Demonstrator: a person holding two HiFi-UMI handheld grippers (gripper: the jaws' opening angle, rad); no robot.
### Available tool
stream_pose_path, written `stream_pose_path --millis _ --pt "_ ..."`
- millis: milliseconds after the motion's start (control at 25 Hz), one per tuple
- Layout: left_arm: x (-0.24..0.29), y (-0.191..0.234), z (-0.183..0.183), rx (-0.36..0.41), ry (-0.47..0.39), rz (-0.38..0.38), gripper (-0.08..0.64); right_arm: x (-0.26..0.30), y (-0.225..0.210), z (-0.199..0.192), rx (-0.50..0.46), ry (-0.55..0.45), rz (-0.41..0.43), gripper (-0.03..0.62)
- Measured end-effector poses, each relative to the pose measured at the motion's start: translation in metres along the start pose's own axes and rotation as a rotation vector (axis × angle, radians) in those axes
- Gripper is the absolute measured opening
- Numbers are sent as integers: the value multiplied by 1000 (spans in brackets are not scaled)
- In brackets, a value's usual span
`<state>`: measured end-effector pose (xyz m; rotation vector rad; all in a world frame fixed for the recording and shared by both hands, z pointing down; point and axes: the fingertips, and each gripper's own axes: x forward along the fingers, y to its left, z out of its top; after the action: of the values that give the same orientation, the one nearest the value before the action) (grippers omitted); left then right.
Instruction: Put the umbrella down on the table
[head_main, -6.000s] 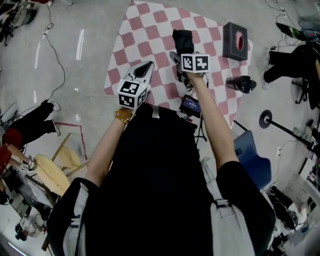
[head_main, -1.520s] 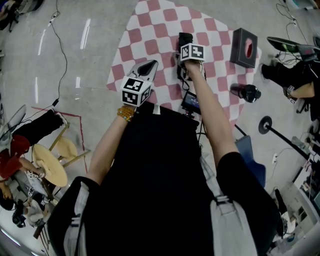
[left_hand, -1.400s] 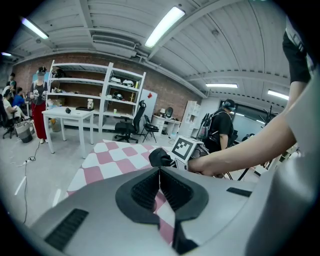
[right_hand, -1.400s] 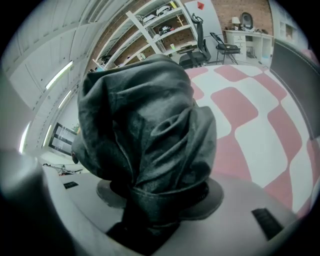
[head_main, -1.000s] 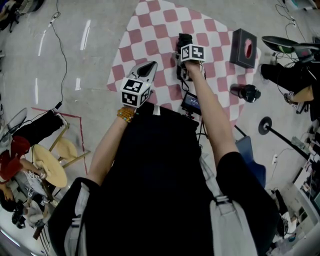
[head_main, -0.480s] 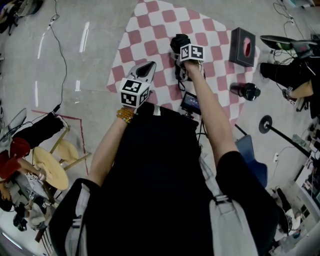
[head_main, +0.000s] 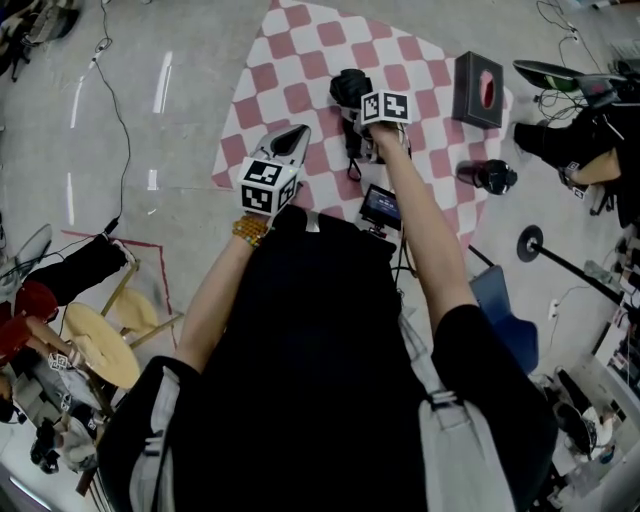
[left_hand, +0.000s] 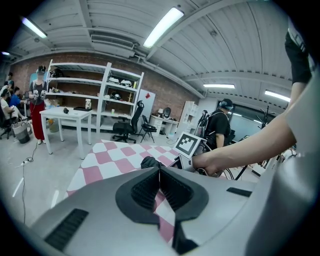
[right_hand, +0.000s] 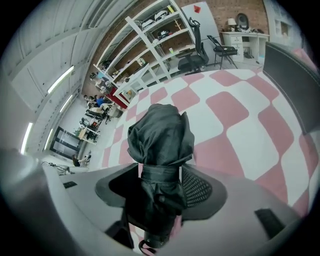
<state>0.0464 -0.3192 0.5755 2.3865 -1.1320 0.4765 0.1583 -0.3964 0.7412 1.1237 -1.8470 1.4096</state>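
A folded black umbrella (head_main: 347, 90) rests on the pink-and-white checked table (head_main: 300, 60) and leans left under my right gripper (head_main: 360, 120). In the right gripper view the umbrella (right_hand: 160, 135) stands between the jaws of my right gripper (right_hand: 160, 172). Those jaws are spread wide, with a dark gap beside the left pad and the strap next to the right pad (right_hand: 197, 187). My left gripper (head_main: 297, 136) hovers over the table's near left part. Its jaws are shut and empty, and their tip (left_hand: 159, 172) points towards the umbrella (left_hand: 150, 161).
A black box (head_main: 478, 88) with a red opening lies at the table's right edge. A black round object (head_main: 487, 174) sits nearer. A small screen (head_main: 381, 207) is at the near edge, a blue chair (head_main: 505, 310) to its right. People sit at left.
The umbrella's top has tipped over to the left in the head view. Both hands have stayed about where they were.
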Motion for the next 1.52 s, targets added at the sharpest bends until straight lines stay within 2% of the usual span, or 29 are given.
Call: stream_pose_path --millis 360,680,880,1160,1520 --pt "8 -12 8 33 -12 -53 15 -41 24 14 -35 -96 65 259" --pt "16 -19 24 73 -31 -98 15 -91 63 38 -87 -279 136 256" --pt "17 -21 36 95 -55 -119 15 -133 81 53 -155 -445 134 170" --pt "15 -27 55 123 -86 -141 15 -188 101 63 -259 -658 142 89" --pt "6 -36 72 162 -122 -163 15 -230 128 54 -447 -877 63 44"
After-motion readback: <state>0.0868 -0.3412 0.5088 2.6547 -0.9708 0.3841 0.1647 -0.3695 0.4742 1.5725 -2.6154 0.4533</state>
